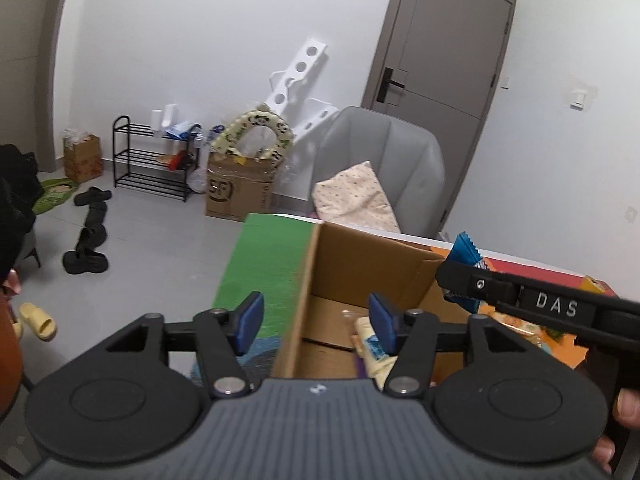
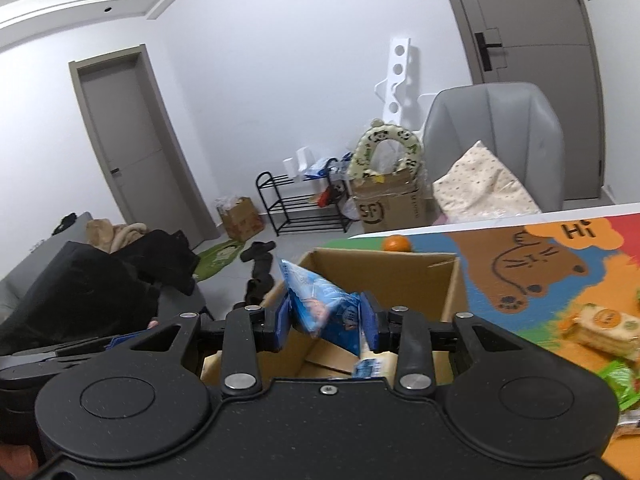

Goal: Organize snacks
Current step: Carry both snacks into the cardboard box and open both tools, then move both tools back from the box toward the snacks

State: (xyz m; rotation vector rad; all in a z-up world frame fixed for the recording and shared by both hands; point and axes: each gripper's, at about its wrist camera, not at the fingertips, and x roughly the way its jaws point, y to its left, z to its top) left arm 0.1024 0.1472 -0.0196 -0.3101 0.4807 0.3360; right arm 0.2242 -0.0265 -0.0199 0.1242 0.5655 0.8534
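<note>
While over cardboard box [image 2: 404, 276] | left gripper [image 1: 316, 322] jaws apart, empty | right gripper [image 2: 328, 322] jaws pinch blue snack packet [image 2: 320, 304]

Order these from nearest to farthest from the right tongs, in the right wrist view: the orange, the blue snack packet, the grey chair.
1. Blue snack packet, between the right tongs.
2. Orange, beyond the cardboard box, on the mat.
3. Grey chair, behind the table, right.

Even, soft indoor light, moderately bright; no hard shadows, no glare; strong fisheye bending, door [image 1: 440, 40] frames and ceiling lines curve near edges; dark vignette in corners; slight motion blur on cardboard box [image 2: 380, 280] and mat [image 1: 264, 264]; background reasonably sharp.
</note>
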